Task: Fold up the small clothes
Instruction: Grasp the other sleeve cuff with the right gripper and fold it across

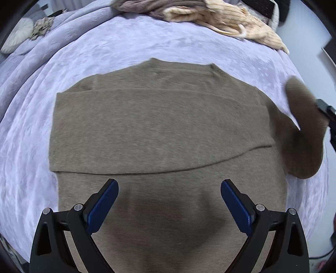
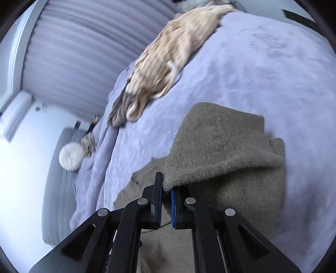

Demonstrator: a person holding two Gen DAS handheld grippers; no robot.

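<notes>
A taupe knit sweater [image 1: 159, 126] lies flat on the lavender bedspread [image 1: 147, 42], one sleeve folded across its body. My left gripper [image 1: 169, 187] hovers open over the sweater's lower part, blue pads wide apart and nothing between them. At the right edge of the left wrist view the other sleeve [image 1: 302, 126] is lifted off the bed, held by a black gripper. In the right wrist view my right gripper [image 2: 167, 184] is shut on that sleeve [image 2: 220, 147], whose fabric drapes over the fingertips [image 2: 159, 189].
A cream striped garment [image 1: 226, 19] and a grey-brown one [image 1: 147, 6] lie piled at the bed's far edge. A round white cushion [image 2: 70, 156] and a furry patterned item [image 2: 89, 142] sit by the far side. Curtains [image 2: 79, 52] hang behind.
</notes>
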